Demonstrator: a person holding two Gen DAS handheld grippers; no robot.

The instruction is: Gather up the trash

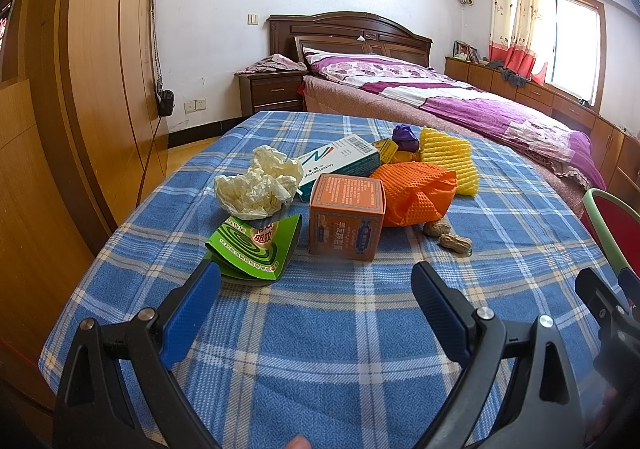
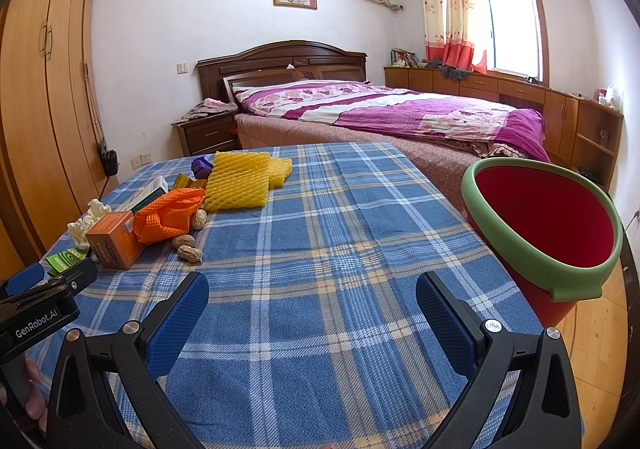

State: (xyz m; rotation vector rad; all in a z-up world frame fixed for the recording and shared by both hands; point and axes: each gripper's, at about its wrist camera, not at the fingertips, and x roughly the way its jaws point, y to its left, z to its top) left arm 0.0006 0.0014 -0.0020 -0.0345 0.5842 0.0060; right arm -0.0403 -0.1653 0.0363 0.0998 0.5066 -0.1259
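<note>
Trash lies on the blue plaid tablecloth [image 1: 340, 329]: a crumpled paper wad [image 1: 256, 185], a green mosquito-coil packet [image 1: 252, 249], an orange box [image 1: 346, 223], a white-and-teal carton [image 1: 340, 163], orange foam net [image 1: 416, 191], yellow foam net [image 1: 448, 161], a purple wrapper [image 1: 404, 137] and peanuts [image 1: 448, 235]. My left gripper [image 1: 316, 285] is open and empty, just short of the orange box and green packet. My right gripper [image 2: 312, 293] is open and empty over bare cloth, right of the pile; the peanuts [image 2: 188, 247] and yellow net [image 2: 240, 181] lie ahead to its left. A red bin with a green rim [image 2: 540, 217] stands at the table's right edge.
A bed with purple bedding [image 2: 400, 109] lies beyond the table. A wooden wardrobe [image 1: 80, 89] runs along the left. A nightstand [image 2: 208, 133] and low cabinets under the window [image 2: 520, 89] line the back. The left gripper's body [image 2: 40, 309] shows at the right view's left edge.
</note>
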